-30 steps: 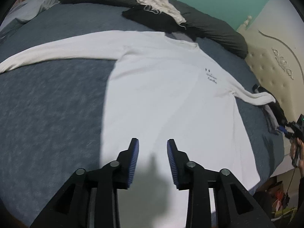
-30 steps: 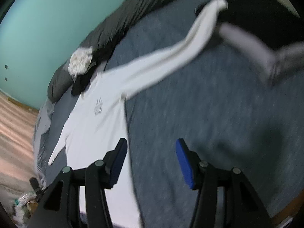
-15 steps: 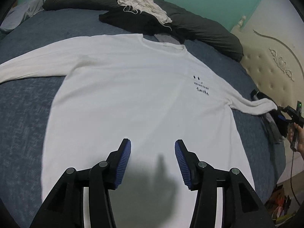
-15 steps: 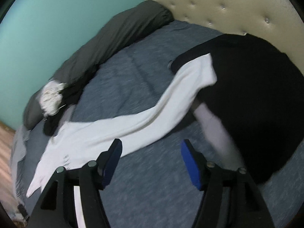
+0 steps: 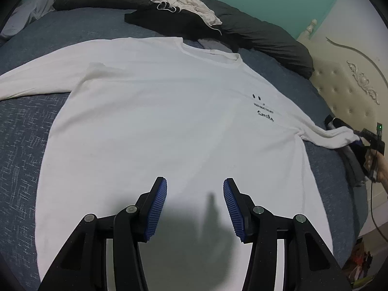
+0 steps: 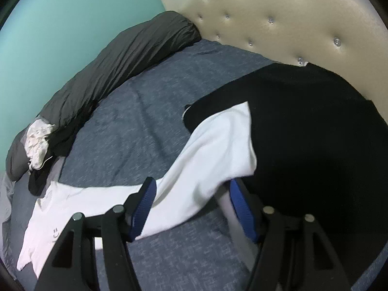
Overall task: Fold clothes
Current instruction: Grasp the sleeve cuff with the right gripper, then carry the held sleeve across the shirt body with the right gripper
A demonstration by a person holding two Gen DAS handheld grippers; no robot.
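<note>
The left tool (image 5: 195,194) hangs half open and empty above the lower front of the white shirt (image 5: 169,121), spread flat on the bed (image 5: 21,131). The right tool (image 6: 191,194), jaws closing, straddles the shirt's sleeve end (image 6: 218,150) without pressing it, beside a black garment (image 6: 315,131).

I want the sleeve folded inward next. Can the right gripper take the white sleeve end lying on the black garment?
Probably yes: the right gripper, jaws closing, already straddles the white sleeve, with nothing covering it on the black garment.

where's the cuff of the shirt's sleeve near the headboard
In the right wrist view the cuff lies on the black garment, just beyond the right gripper, below the headboard.
</note>
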